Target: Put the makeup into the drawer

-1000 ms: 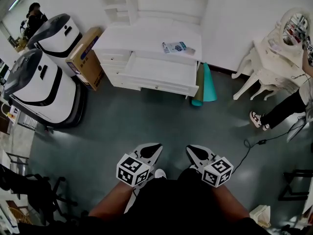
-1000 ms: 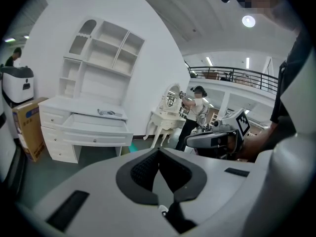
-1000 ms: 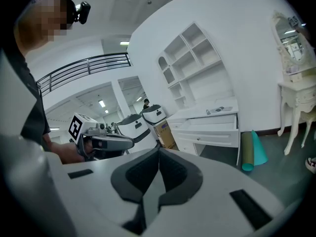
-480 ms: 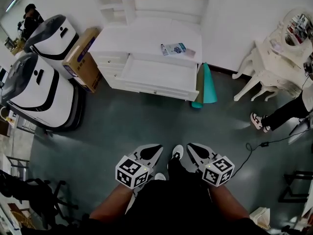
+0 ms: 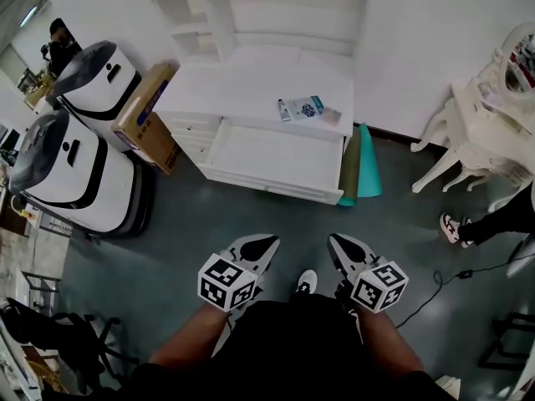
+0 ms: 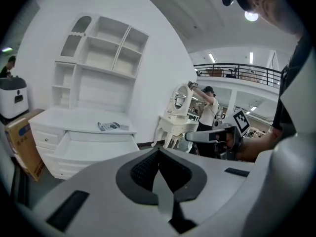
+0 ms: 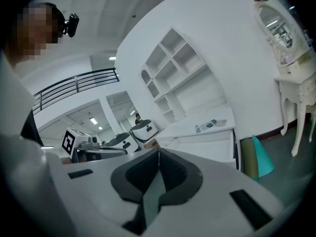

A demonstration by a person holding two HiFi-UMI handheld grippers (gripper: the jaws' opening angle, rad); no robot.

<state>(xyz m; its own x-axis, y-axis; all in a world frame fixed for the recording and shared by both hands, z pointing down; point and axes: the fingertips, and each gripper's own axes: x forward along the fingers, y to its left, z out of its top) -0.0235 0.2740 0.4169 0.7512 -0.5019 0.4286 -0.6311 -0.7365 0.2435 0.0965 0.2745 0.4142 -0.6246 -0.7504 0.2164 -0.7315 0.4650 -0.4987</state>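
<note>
Both left tongs and right tongs sit closed and empty; the flat blue-printed makeup packet looks light and slick, best pinched by an edge.

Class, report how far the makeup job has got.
Done: the wide white drawer stands open, empty. In hand: nothing; left gripper and right gripper are shut, empty, short of it. Left: the small makeup packets on the white dresser top, ungrasped.
</note>
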